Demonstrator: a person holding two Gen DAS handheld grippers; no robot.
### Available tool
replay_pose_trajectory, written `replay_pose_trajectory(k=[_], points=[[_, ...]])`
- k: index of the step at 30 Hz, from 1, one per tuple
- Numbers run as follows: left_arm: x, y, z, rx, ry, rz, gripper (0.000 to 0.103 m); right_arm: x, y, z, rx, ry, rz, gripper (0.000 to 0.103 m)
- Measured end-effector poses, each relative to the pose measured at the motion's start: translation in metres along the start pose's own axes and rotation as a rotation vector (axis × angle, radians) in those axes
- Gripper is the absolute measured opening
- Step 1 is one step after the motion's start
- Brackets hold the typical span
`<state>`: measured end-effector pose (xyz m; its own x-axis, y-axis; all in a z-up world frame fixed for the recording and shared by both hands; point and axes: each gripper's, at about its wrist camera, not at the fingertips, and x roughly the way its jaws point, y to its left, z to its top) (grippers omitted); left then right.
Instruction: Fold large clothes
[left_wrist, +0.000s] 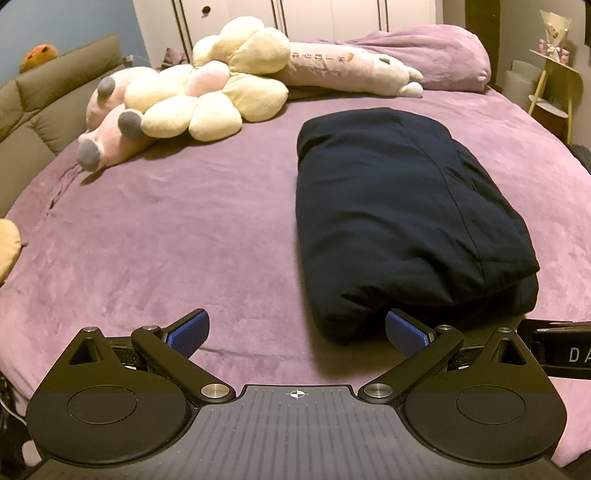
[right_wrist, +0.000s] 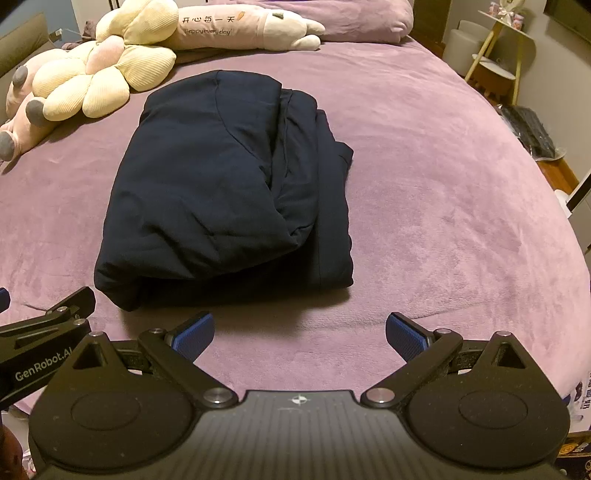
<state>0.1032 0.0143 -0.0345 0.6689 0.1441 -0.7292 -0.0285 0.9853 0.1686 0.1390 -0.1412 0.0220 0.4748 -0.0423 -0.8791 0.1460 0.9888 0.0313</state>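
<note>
A: How do the fingers of the left gripper (left_wrist: 297, 334) stand?

B: Spread wide, with nothing between them. Its blue pads (left_wrist: 187, 332) are bare. The right-hand pad sits just at the near edge of the dark navy garment (left_wrist: 402, 218); whether it touches the cloth, I cannot tell.

A: And the right gripper (right_wrist: 299, 336)?

B: The same: its fingers are splayed far apart and hold nothing. Its blue pads (right_wrist: 194, 334) hang over bare purple bedspread (right_wrist: 443, 221), a little short of the garment's near edge.

A: Where is the garment?

B: It lies folded into a thick, roughly rectangular bundle on the bedspread, about mid-bed. In the right wrist view a lower layer sticks out along its right side, with the upper layers lapped over it.

A: How are the grippers posed?

B: Both are held low at the near side of the bed, pointing forward across it, side by side. The left one's body shows at the left edge of the right wrist view.

A: Anything else on the bed?

B: A cream flower-shaped cushion (right_wrist: 107, 77) and a long pink plush pillow (right_wrist: 236, 31) lie beyond the garment, well apart from both grippers.
</note>
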Motion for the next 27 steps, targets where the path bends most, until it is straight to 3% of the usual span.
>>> replay_pose_trajectory(k=[27], points=[[0.0018,-0.0046,-0.0015,0.019,-0.006,0.01,0.103,0.0019,-0.0029,-0.0002,0.015,-0.002,0.0,0.1]])
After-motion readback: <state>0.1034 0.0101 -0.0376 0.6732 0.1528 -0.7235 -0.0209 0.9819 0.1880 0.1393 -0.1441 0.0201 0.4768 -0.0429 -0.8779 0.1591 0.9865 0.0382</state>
